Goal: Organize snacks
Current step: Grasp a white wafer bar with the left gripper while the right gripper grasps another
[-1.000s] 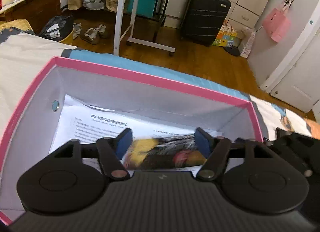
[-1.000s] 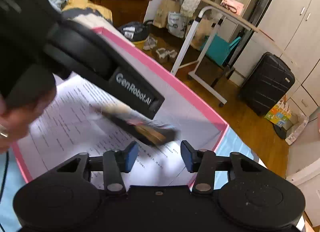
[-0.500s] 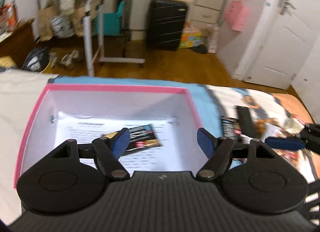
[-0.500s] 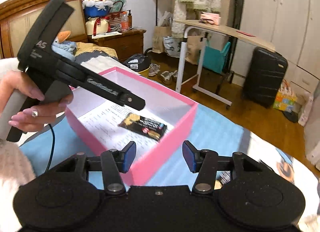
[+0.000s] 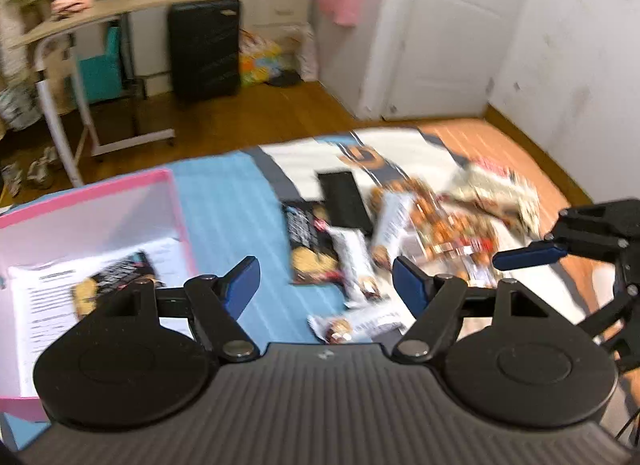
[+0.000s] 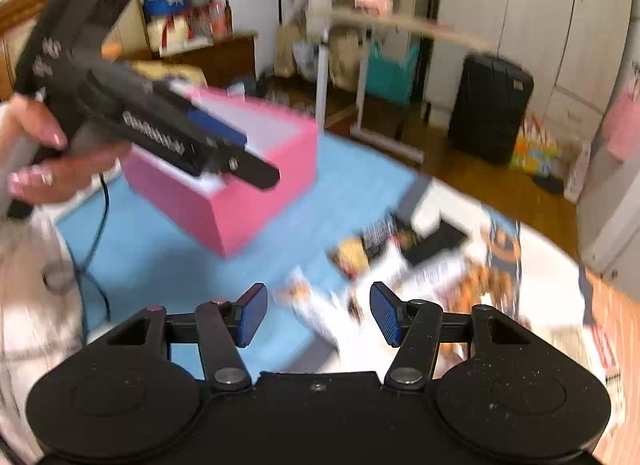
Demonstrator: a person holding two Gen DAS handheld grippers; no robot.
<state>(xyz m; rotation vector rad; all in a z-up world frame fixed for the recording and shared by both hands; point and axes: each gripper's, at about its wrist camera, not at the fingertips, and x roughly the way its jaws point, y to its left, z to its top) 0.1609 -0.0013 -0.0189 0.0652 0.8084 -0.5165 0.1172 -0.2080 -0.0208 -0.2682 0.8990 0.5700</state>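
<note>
A pink box (image 5: pixel 100 193) sits on the bed at the left, lined with printed paper, with one dark snack packet (image 5: pixel 108 281) lying inside. A pile of snack packets (image 5: pixel 404 229) lies on the bedspread to the right of the box. My left gripper (image 5: pixel 322 285) is open and empty, above the bed between box and pile. My right gripper (image 6: pixel 318 315) is open and empty, above the near packets (image 6: pixel 320 313). The pink box (image 6: pixel 240 201) shows in the right wrist view behind the left gripper (image 6: pixel 168 133). Both views are motion-blurred.
A flat black object (image 5: pixel 346 201) lies among the packets. Beyond the bed edge stand a rolling side table (image 5: pixel 80 65), a black suitcase (image 5: pixel 204 45) and white doors (image 5: pixel 440 25). A cable (image 6: pixel 96 233) hangs from the left hand's gripper.
The left gripper has let go of the dark packet in the box, pulled out and swung right toward the pile. The right gripper has also swung right, from the box to over the pile.
</note>
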